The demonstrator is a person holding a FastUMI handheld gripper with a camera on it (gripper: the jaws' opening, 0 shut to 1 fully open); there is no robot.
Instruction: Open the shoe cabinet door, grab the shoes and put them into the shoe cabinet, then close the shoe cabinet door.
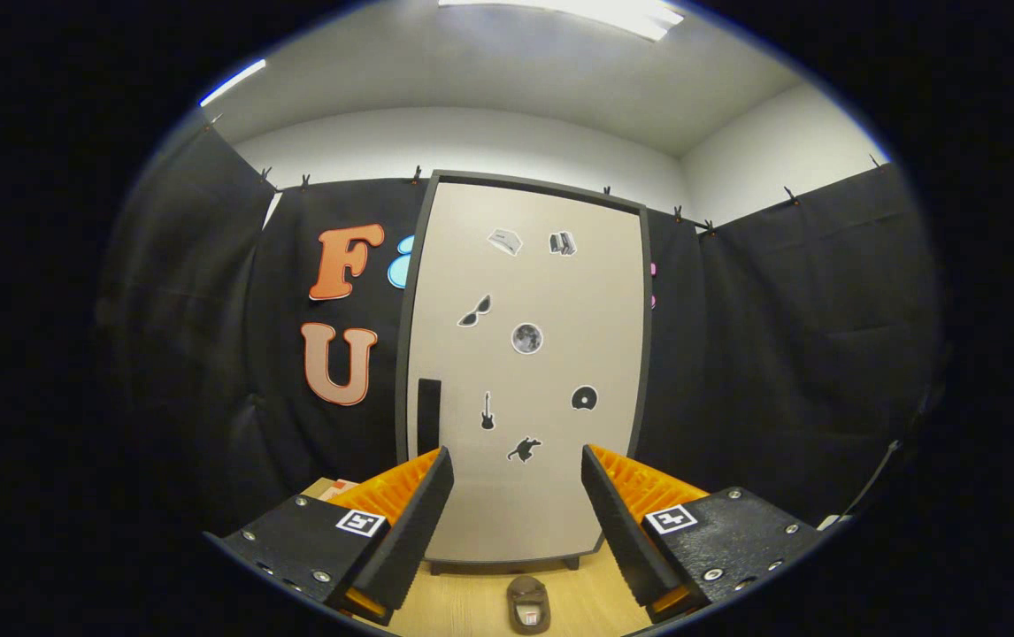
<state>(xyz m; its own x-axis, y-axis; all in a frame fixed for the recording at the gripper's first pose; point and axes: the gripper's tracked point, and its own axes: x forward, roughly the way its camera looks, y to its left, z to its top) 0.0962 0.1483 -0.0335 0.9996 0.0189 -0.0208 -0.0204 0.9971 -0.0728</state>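
A: Which step of the task is it, in your opinion?

B: The first one, I think. The shoe cabinet door (525, 372) is closed, so it is not yet opened. On its left side, low, I see a dark vertical handle (429, 416). It stands just above the left finger's tip.

A: And the claw?

B: The claw (516, 509) is empty. Its two fingers are wide apart, and between them I see only the lower part of the door. They touch nothing.

A: Where are the shoes?

B: One shoe (528, 604) lies on the light wooden floor (463, 606), in front of the cabinet's foot, between the two fingers and lower than them. It is brown and it points to the cabinet. I cannot tell whether there is a second one.

A: What does the next move call for?

B: In my judgement the claw must go to the left and forward, until the handle is between the fingers, then close on it and pull. The hinges seem to be on the right side, but this I cannot confirm.

A: And the pose?

B: The claw is level and points straight at the door, a little above the floor, near the cabinet but apart from it.
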